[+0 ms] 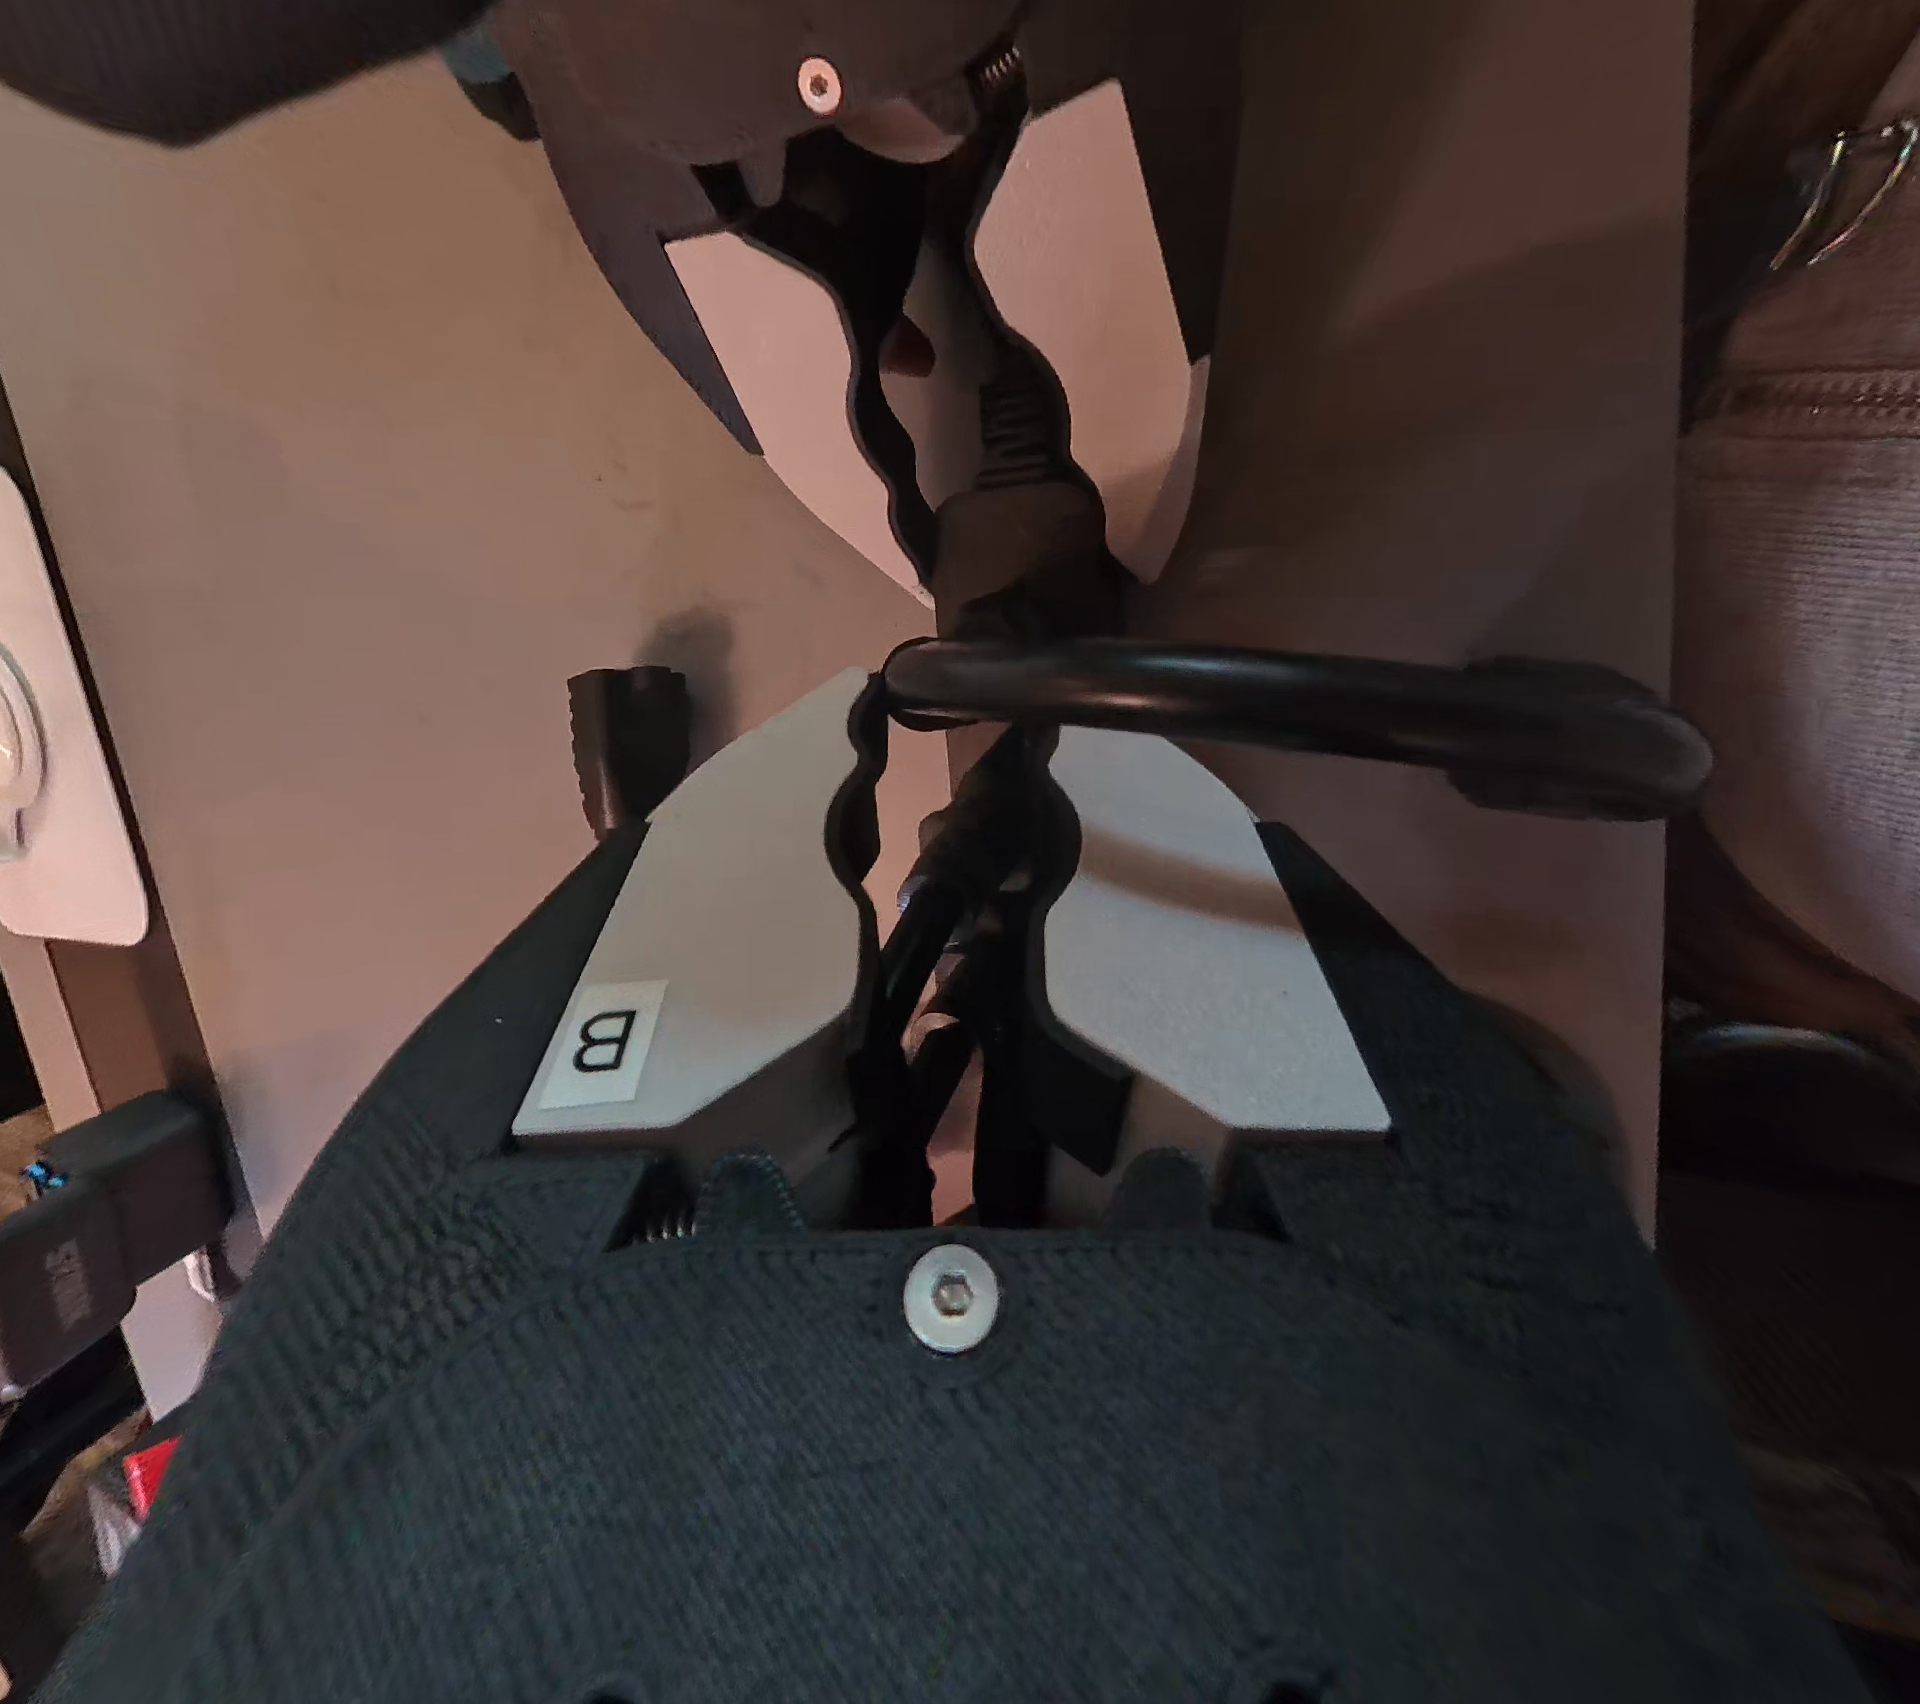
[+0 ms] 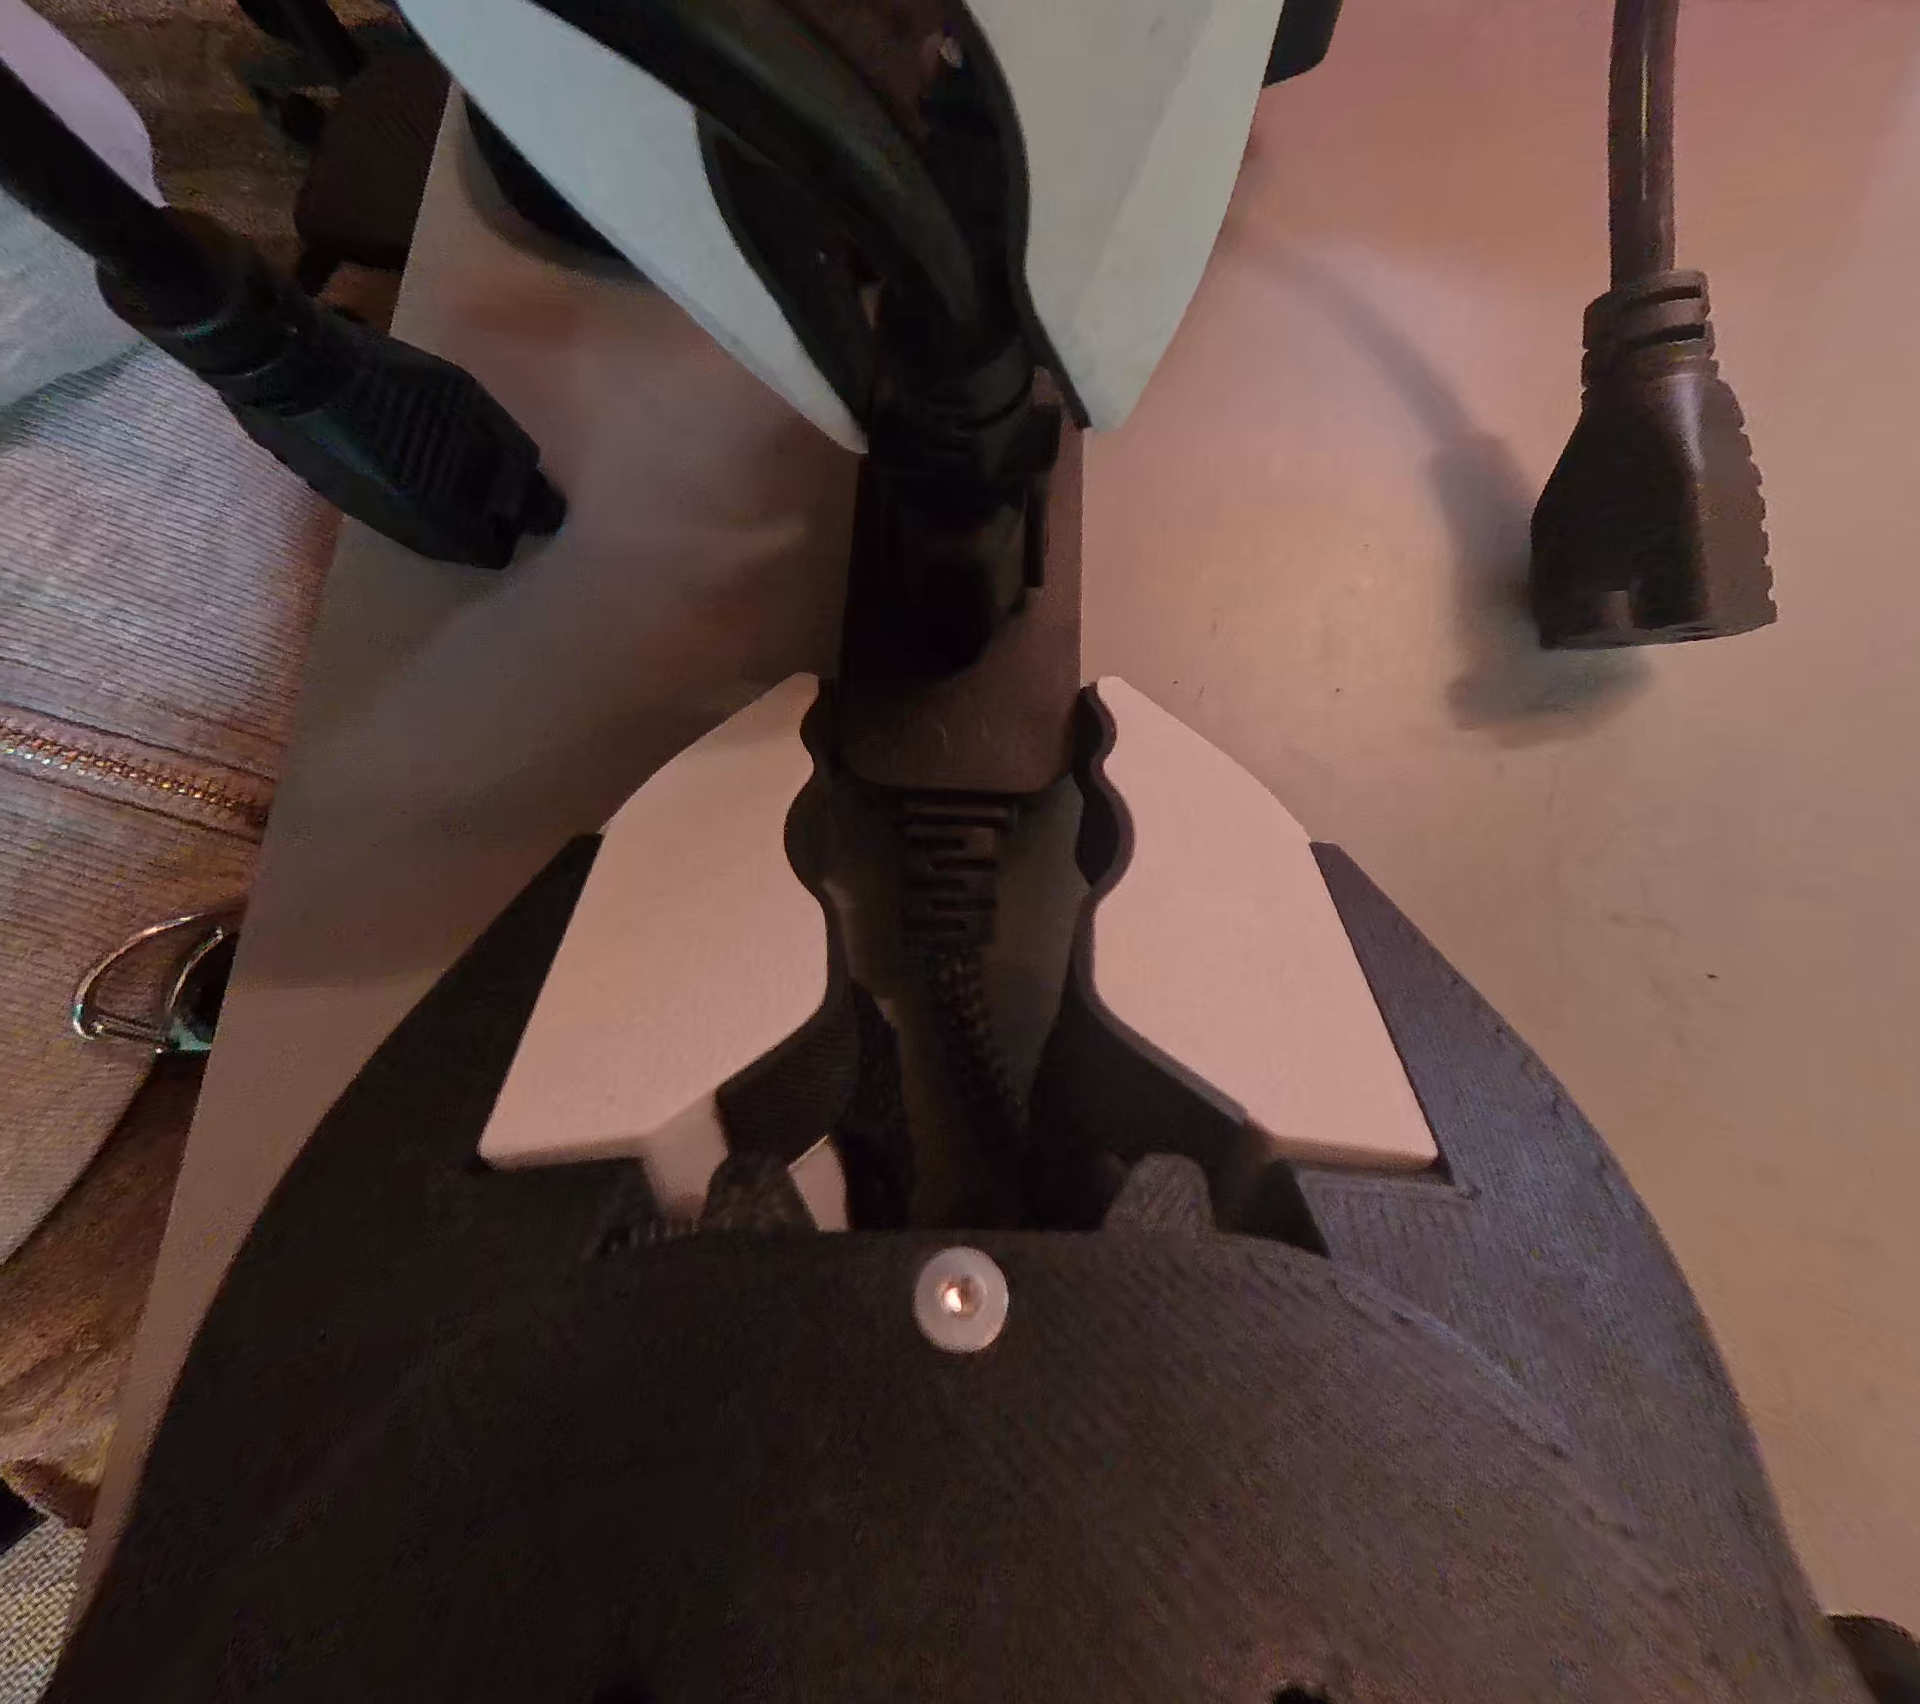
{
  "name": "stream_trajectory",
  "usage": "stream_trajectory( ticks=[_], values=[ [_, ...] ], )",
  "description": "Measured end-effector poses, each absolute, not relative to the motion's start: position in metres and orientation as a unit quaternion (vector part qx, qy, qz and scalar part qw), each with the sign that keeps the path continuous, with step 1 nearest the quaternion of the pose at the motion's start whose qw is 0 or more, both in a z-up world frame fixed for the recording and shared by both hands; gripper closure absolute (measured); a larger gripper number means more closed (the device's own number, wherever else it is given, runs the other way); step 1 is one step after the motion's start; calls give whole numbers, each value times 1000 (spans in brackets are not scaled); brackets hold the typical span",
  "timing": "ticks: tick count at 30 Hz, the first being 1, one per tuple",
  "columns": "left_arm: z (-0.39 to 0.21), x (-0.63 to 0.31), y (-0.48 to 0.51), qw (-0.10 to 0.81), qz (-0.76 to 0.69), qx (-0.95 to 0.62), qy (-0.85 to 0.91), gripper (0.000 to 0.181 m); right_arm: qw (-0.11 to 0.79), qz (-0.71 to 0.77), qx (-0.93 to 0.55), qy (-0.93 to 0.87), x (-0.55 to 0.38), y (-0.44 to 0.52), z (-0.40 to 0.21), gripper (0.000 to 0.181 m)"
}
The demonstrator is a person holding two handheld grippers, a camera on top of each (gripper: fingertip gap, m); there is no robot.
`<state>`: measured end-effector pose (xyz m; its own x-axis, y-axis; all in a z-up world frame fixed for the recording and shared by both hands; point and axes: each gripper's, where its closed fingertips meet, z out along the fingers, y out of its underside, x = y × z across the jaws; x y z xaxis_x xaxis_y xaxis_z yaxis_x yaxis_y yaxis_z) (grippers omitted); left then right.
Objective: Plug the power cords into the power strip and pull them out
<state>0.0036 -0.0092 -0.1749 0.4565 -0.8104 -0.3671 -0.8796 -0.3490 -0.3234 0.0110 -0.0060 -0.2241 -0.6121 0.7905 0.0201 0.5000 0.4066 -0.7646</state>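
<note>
Pale tabletop, spare connector, both hand-held grippers clamped on mated black cord ends

Right gripper around plug

A: so where's everything sitting?

B: The two grippers face each other nose to nose over the table. The right gripper is clamped round a connector, and the left gripper opposite is closed on a plug. The two ends meet between the tips.

A: and off to the sides?

B: In the right wrist view, a spare connector lies on the table to the right, well apart. Another plug sits left, at the table's edge. A cord loops across in front of the left gripper's tips.
</note>
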Motion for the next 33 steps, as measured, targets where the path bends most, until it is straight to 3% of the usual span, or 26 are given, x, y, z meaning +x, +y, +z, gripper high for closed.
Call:
stream_trajectory(
  ticks=[2,4,9,15,18,24,33],
  values=[
    [-171,3,-14,268,78,-807,521,152,194,383,-390,-815,12,-7,-222,136],
    [-165,5,-19,312,87,-786,527,129,204,408,-387,-801,12,-6,-213,135],
    [-124,10,-49,460,40,-744,483,94,246,517,-395,-718,8,5,-174,110],
    [-19,-40,-94,782,-106,-583,193,93,323,565,-376,-660,3,16,-146,84],
    [7,-81,-124,885,-99,-450,72,88,359,552,-364,-658,2,18,-144,72],
    [16,-87,-124,912,-124,-387,52,86,443,573,-345,-597,3,36,-113,61],
    [56,-111,-132,940,-197,-278,-8,94,492,577,-345,-553,10,51,-93,57]
  ],
)
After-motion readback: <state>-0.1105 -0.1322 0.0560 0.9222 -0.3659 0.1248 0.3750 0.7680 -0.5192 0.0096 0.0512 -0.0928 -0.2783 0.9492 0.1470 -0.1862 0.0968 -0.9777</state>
